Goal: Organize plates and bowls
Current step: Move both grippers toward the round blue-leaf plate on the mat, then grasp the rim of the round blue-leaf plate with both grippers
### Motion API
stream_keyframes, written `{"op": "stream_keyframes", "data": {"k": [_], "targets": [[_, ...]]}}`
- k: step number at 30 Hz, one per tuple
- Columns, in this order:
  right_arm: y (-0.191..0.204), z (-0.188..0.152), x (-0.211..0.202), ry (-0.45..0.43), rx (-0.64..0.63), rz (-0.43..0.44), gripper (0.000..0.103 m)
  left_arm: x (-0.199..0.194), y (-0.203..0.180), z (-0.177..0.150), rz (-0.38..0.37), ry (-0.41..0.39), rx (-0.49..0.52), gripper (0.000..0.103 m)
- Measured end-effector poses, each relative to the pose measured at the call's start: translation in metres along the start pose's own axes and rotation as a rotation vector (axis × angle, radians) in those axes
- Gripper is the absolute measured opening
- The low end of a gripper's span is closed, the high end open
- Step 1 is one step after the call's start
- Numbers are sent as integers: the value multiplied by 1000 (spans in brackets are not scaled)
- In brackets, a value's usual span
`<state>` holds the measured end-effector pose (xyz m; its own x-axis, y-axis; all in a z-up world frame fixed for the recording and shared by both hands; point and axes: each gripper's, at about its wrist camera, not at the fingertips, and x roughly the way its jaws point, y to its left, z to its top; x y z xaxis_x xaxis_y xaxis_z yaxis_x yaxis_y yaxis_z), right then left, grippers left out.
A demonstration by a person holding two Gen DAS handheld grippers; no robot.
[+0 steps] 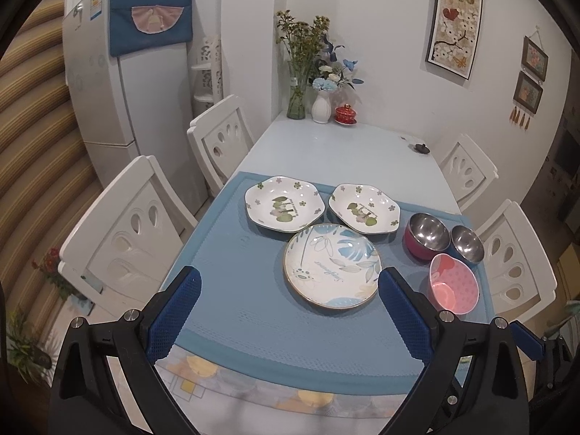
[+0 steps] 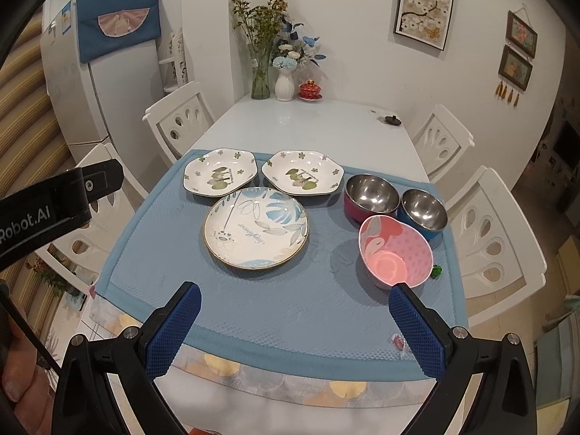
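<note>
On the blue mat (image 1: 232, 290) (image 2: 282, 311) lie two white hexagonal plates with green flowers, left one (image 1: 283, 203) (image 2: 219, 171) and right one (image 1: 364, 208) (image 2: 302, 172). In front sits a round blue-leaf plate (image 1: 332, 268) (image 2: 256, 227). To the right stand a red steel bowl (image 1: 427, 235) (image 2: 370, 194), a blue steel bowl (image 1: 467, 243) (image 2: 423, 209) and a pink bowl (image 1: 453, 283) (image 2: 396, 251). My left gripper (image 1: 288, 282) hovers open near the mat's front edge, empty. My right gripper (image 2: 294, 297) is open too, its right finger just before the pink bowl.
White chairs (image 1: 127, 232) (image 2: 496, 232) flank the table on both sides. Flower vases (image 1: 320, 107) (image 2: 284, 86), a red lidded cup (image 2: 310, 90) and a small dark object (image 2: 390, 119) stand at the far end. A fridge (image 1: 105, 83) is left. A small green object (image 2: 436, 271) lies by the pink bowl.
</note>
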<state>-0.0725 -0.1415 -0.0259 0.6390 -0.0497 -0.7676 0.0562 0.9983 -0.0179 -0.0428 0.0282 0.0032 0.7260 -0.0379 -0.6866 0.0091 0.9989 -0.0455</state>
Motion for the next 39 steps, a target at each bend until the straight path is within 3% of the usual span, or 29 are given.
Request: {"op": "stream_keyframes", "data": {"k": [11, 17, 20, 29, 39], "targets": [[-4, 0, 4, 4, 23, 24, 103, -4, 3, 4, 32, -8, 20, 98], [1, 1, 22, 22, 42, 91, 103, 1, 22, 9, 83, -10, 49, 98], [3, 5, 35, 39, 59, 87, 103, 12, 32, 15, 64, -11, 36, 98], [-3, 33, 83, 77, 119, 18, 103, 70, 52, 32, 4, 51, 58, 98], [-12, 50, 195, 170, 233, -4, 100, 197, 48, 26, -108, 183, 140, 98]]}}
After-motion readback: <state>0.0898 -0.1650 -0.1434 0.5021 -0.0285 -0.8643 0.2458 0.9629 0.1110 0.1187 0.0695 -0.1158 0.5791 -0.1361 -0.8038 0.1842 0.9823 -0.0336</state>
